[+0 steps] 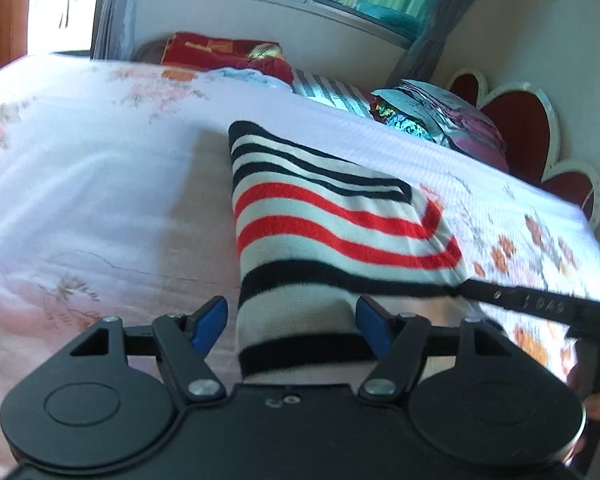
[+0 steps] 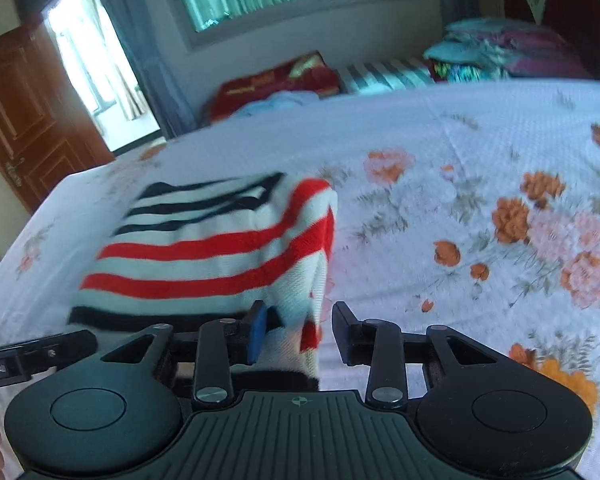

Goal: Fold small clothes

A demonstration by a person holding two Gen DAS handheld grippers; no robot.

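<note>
A small knitted garment with black, red and white stripes (image 1: 320, 224) lies folded on the floral bed sheet (image 1: 100, 184). My left gripper (image 1: 292, 320) is open, its blue pads either side of the garment's near black-striped edge. In the right wrist view the same garment (image 2: 220, 240) lies left of centre. My right gripper (image 2: 300, 328) is open, with the garment's right near corner between its fingers. A finger of the right gripper (image 1: 540, 304) shows at the garment's right edge in the left wrist view.
The bed sheet (image 2: 460, 200) stretches wide to the right with orange flowers. Pillows and folded bedding (image 1: 440, 116) sit at the head by the red headboard (image 1: 524, 120). A red blanket (image 2: 280, 80) lies at the far edge. A wooden door (image 2: 20, 112) stands open at left.
</note>
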